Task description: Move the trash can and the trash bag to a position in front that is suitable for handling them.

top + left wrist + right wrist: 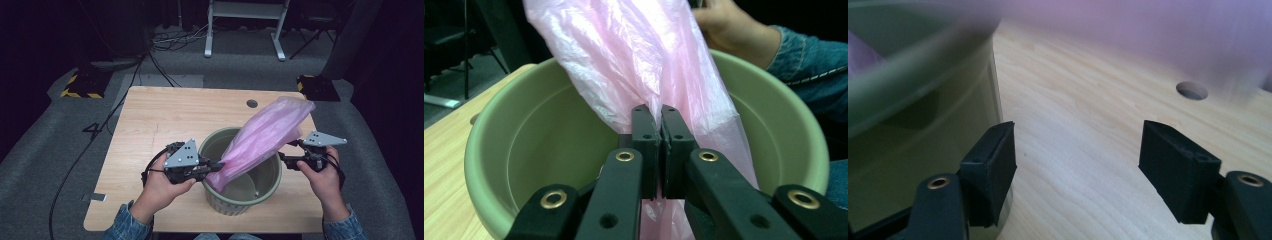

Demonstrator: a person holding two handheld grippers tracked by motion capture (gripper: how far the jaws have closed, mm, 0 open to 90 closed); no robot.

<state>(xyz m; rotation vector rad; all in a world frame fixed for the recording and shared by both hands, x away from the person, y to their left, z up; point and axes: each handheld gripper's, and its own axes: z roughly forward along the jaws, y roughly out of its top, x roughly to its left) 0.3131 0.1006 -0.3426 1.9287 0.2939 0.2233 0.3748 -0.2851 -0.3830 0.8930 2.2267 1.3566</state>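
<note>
A pale green round bin (231,205) stands on the wooden table (150,120) near its front edge. A pink plastic bag (265,135) slants from inside the bin up toward the far right. My left gripper (220,165) is at the bin's left rim, shut on the bag's lower end; in the left gripper view the jaws (661,117) pinch a fold of the bag (634,55) over the bin's (524,130) hollow. My right gripper (286,151) stands open just right of the bin, under the bag, with nothing between its fingers (1078,145). The bin wall (908,115) is beside its left jaw.
A round cable hole (252,103) sits near the table's far edge, also seen ahead of the right gripper (1192,90). Bare wood spreads to the left and back of the bin. Cables and a white desk frame (245,30) lie on the floor beyond the table.
</note>
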